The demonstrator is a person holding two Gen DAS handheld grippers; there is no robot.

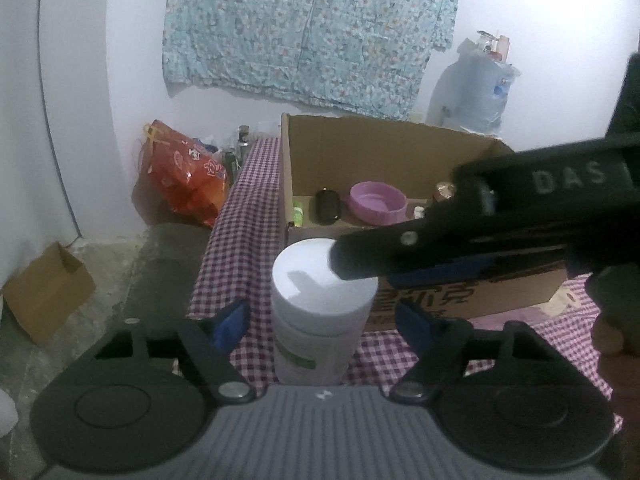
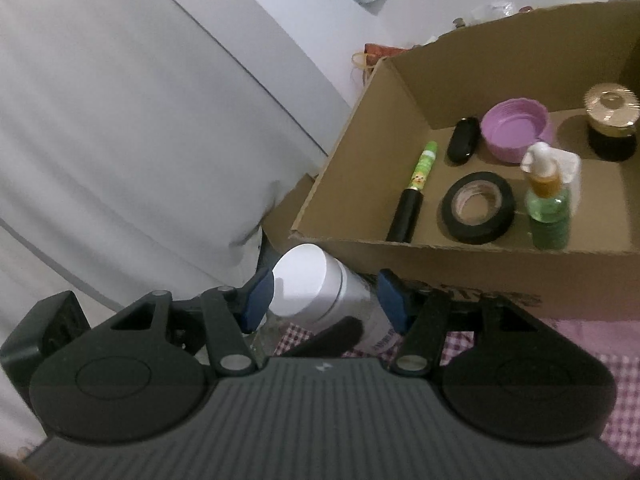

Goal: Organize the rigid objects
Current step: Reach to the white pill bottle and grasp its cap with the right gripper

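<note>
Left gripper [image 1: 322,316] spread around the white bottle [image 1: 320,312], untouching; right gripper [image 2: 324,298] spread above its cap.

My right hand-held gripper [image 2: 324,298] is spread wide around a white-capped cylindrical plastic jar [image 2: 320,286], not touching it. Beyond, an open brown cardboard box [image 2: 460,258] holds a black tape roll [image 2: 479,208], purple plastic bowl [image 2: 516,128] and green pump bottle [image 2: 550,204].

My right gripper [image 1: 460,236] hides part of the cardboard box [image 1: 400,148]; its printed lettering [image 1: 432,300] stays unreadable to me.
</note>
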